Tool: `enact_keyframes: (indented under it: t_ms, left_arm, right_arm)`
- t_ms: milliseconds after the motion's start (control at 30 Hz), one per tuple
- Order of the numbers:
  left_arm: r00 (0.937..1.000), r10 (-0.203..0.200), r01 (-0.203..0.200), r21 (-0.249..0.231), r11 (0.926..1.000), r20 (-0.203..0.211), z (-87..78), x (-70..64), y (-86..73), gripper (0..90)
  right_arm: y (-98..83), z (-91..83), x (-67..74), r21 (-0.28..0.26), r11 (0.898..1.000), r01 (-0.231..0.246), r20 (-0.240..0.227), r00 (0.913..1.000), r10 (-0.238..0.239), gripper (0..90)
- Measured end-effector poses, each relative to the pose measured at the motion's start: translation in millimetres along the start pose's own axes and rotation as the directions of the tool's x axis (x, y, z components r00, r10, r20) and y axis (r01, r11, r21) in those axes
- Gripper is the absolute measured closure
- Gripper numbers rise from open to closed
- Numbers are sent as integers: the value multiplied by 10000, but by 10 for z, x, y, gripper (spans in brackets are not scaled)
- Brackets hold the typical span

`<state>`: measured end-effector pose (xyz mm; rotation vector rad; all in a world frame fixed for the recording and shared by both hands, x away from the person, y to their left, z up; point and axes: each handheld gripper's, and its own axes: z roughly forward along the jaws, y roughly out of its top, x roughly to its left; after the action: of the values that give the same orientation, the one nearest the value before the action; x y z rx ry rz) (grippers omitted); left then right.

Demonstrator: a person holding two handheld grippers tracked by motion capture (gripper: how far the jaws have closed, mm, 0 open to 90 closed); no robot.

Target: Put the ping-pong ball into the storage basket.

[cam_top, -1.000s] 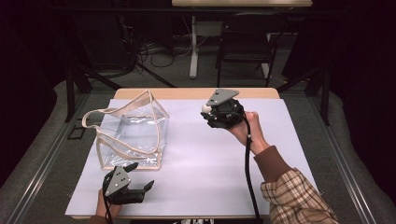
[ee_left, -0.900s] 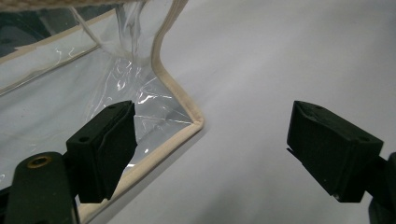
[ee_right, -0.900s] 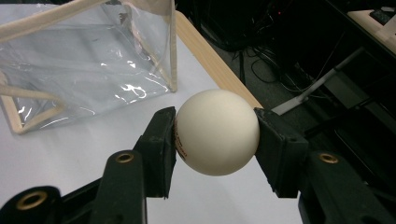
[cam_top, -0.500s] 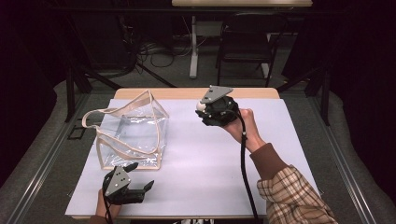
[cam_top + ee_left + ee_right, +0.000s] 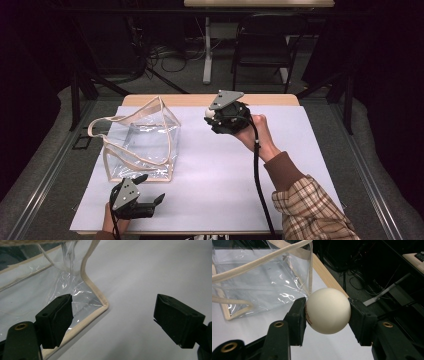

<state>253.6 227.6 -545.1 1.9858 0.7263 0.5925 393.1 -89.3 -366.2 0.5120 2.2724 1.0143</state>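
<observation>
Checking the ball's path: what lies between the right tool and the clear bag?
Nothing: in the high view, bare white table cover separates the right tool, shut on the white ball, from the clear bag.

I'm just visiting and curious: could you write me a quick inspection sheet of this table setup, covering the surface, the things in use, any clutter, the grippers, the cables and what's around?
Surface: pale sheet on a wooden table.
Job's things: clear bag with beige trim, standing open; white ball held above the table.
Clutter: nothing seen.
Grippers: right gripper shut on the ball, raised beside the bag; left gripper open, low by the bag's near corner.
Cables: black cable trailing from the right gripper; loose cables on the floor behind.
Surroundings: dark room, black chair, second table's leg.
</observation>
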Motion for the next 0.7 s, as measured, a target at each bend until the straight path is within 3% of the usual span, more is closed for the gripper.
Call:
enact_keyframes:
  t_ms: [700]
  left_arm:
    - [10000,10,-10,7,10000,18,0,1,0,161]
  right_arm:
    - [180,88,65,-207,9997,102,-243,9996,-107,510]
